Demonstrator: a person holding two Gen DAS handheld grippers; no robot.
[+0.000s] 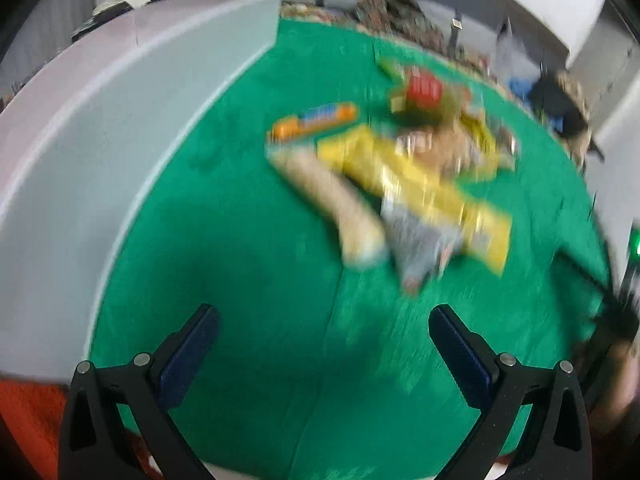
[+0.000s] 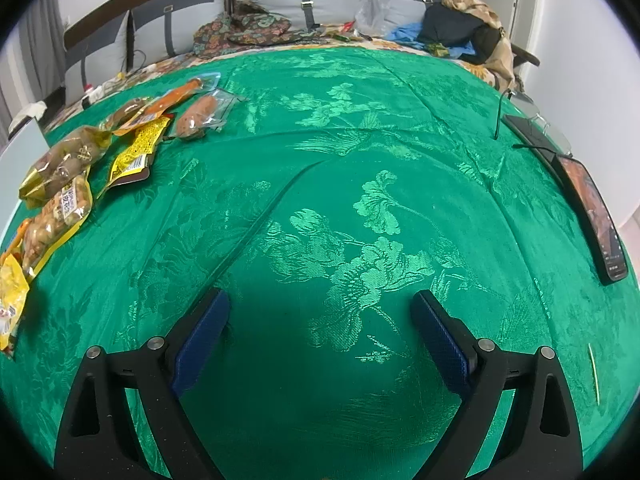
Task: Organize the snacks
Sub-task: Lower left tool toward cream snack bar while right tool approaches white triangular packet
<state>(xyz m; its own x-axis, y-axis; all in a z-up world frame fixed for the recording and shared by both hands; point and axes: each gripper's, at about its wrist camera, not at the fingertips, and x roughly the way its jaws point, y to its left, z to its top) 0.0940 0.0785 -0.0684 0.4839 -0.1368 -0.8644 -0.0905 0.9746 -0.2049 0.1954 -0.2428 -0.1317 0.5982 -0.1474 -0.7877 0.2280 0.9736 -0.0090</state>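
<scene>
Snacks (image 1: pixel 400 176) lie well beyond both spread jaws.

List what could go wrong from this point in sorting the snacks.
1. The snack packets overlap in a loose pile, so the open left gripper may pinch two at once.
2. The left wrist view is motion-blurred; aiming a grasp now looks unreliable.
3. A phone lies near the edge of the green cloth, close to the open right gripper; a sweep could knock it off.
</scene>
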